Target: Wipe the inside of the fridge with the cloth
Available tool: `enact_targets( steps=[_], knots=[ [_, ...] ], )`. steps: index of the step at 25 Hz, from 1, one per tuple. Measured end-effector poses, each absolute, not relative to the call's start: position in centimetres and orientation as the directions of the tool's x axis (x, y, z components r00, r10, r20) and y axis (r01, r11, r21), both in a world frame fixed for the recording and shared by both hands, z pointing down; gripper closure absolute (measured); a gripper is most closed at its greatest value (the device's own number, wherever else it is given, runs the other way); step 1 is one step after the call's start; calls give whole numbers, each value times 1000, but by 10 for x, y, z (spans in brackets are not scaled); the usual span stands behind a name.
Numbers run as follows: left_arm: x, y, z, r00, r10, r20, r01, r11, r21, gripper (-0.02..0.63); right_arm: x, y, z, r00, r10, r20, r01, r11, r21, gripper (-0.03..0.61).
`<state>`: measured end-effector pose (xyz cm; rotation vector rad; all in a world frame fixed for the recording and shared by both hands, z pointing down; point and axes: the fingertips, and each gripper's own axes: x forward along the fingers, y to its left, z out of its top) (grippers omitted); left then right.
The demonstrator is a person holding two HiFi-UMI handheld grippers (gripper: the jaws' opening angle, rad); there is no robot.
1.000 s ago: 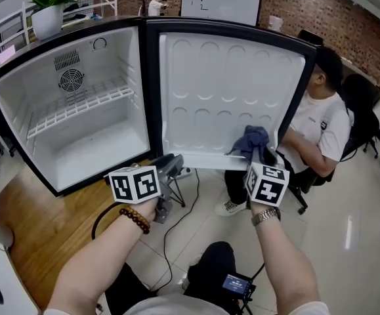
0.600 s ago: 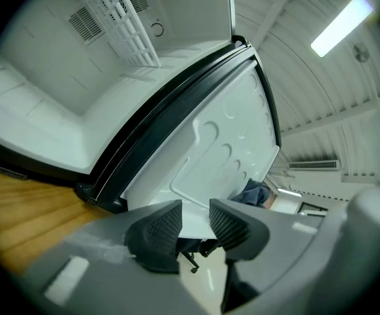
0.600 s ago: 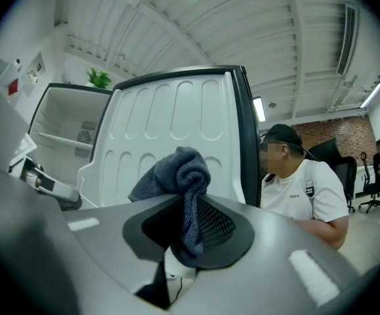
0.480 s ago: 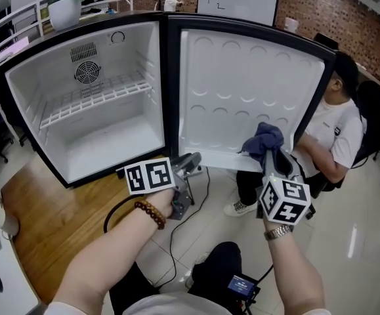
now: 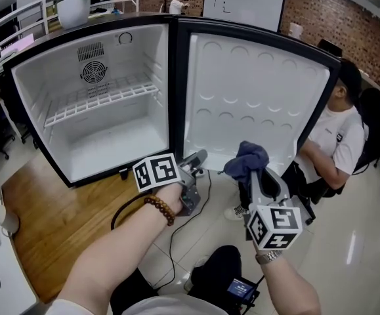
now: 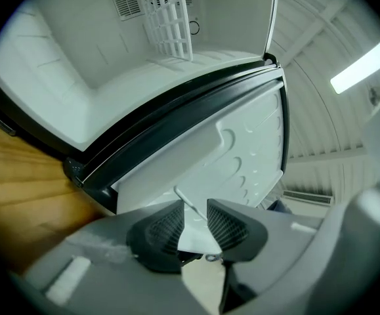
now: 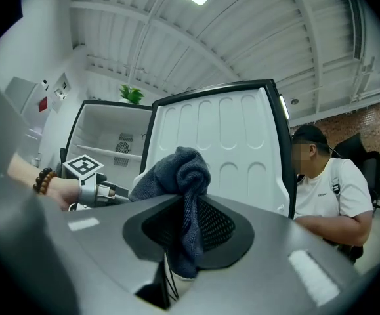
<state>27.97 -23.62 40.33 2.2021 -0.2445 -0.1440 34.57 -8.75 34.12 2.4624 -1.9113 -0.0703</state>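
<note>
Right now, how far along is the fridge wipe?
Done: the fridge door stands open, and the right gripper is shut on the blue cloth. In hand: the cloth is held in front of the door's inner panel, apparently clear of it. The left gripper is empty; its jaws have just been closing. Left: the fridge's interior and wire shelf; no surface shows as wiped.

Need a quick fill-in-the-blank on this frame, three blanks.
The right gripper is shut on a dark blue ____.
The door of the fridge stands ____.
A potted plant sits on ____ of the fridge.
Missing: cloth; open; top.
</note>
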Motion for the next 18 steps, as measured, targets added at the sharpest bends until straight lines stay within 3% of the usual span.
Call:
enact_targets(
  steps=[4,18],
  knots=[
    [271,-227,404,977,-214,3,-138,-618,774,554,335,-87,352,221,-975,-4,-974,-221,48,518],
    [261,-211,352,986,-116,-123,4,-711,703,565,292,-138,397,134,-986,94,-990,-130,47,518]
  ],
)
